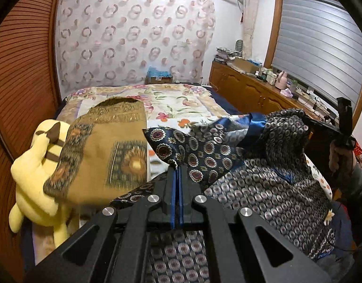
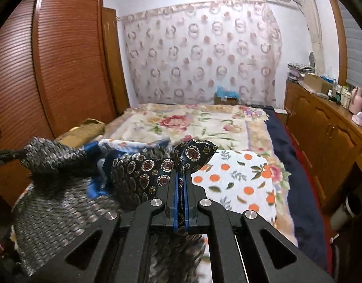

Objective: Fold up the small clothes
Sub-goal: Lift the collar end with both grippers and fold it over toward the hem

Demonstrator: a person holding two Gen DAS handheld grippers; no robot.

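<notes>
Both grippers have a corner of the dark patterned garment (image 1: 204,155) pinched and lifted just above the bed (image 2: 195,122), with the rest of the cloth hanging down toward the near edge of the bed. The left gripper (image 1: 178,168) is fully closed, its blue pads clamped on a pointed navy corner. The right gripper (image 2: 180,176) is closed as well, with a fold of the same silky fabric caught between its pads and a flap standing up past the tips.

My read is that the step in hand is to raise and spread the garment so it can be laid flat on the bed for the first fold. To do it well, the 2 corners should be kept level with each other and drawn apart until the edge between them goes taut, then lowered onto the bare quilt beyond the orange-print cloth (image 2: 240,179), clear of the tan cloth (image 1: 105,151) and the yellow plush (image 1: 37,165) at the bed's left side. The satin looks slippery, so a firm pinch matters.

Both grippers point forward and somewhat down at the bed; the person's right hand (image 1: 339,153) grips its handle at the bed's right.
</notes>
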